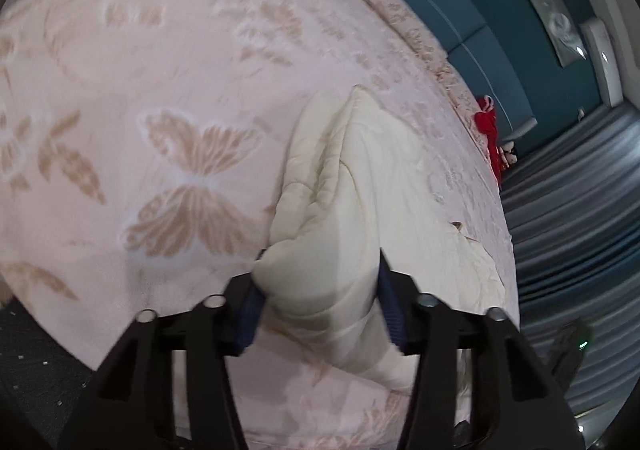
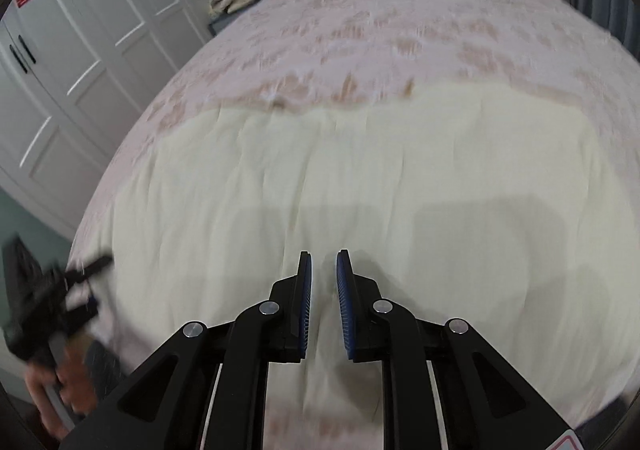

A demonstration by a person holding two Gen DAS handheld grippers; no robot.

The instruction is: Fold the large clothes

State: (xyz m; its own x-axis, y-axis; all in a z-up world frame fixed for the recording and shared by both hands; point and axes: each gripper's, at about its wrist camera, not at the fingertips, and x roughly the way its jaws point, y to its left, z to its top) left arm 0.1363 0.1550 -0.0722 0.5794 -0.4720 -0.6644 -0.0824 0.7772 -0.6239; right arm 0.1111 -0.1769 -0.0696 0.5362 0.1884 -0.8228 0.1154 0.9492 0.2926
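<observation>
Across foot of bed [image 2: 360, 29], cream quilted garment [image 2: 360, 189] spread flat. Left gripper [image 1: 320, 282] pinching bunched padded edge. Right gripper [image 2: 323, 262] hovering above cloth, jaws slightly parted, empty. Fabric soft, bulky, floppy; best grip at corners.

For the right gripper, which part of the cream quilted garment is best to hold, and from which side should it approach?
Probably the near hem of the cream quilted garment, approached from the bed's foot side. The garment lies flat and wide across the pink butterfly bedspread, and the right gripper hangs open just above that near part.
</observation>
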